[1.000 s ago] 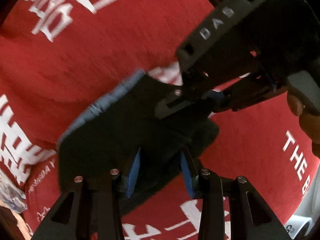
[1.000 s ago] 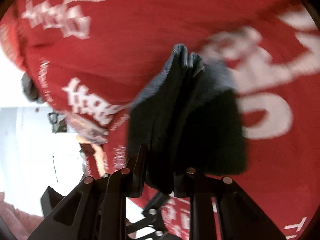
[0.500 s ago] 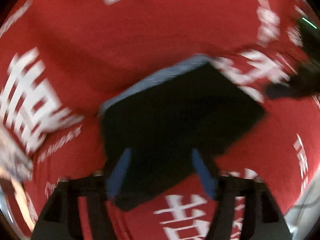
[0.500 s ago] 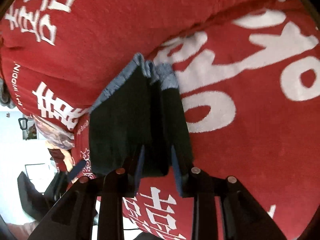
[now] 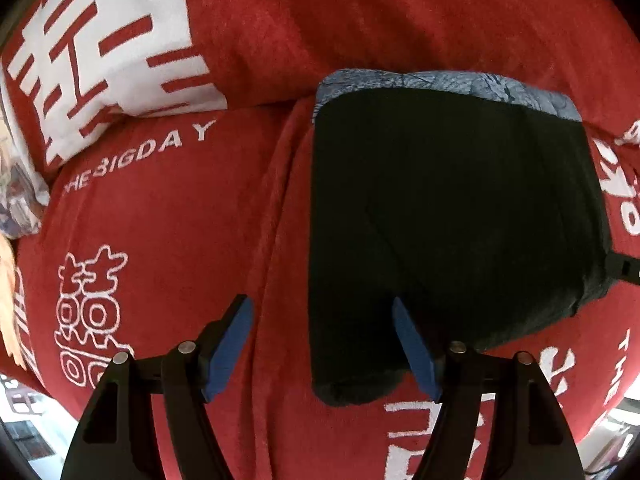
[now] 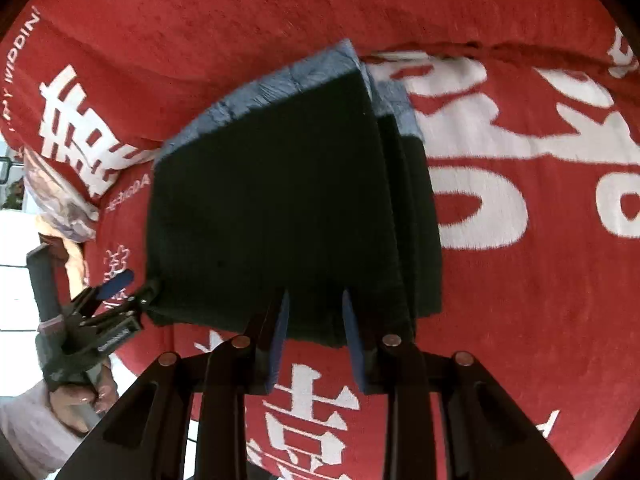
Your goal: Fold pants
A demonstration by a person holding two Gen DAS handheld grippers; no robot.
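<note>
Left tongs (image 5: 322, 338) gape empty; right tongs (image 6: 314, 320) straddle folded pants (image 6: 280, 208).

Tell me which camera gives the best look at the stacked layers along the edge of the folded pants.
The right wrist view: the pants show stepped layers down their right side. The left wrist view shows them as one flat dark block, with only the blue-gray waistband edge visible.

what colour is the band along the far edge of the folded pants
Blue-grey, against the otherwise black pants; clearest in the left wrist view.
</note>
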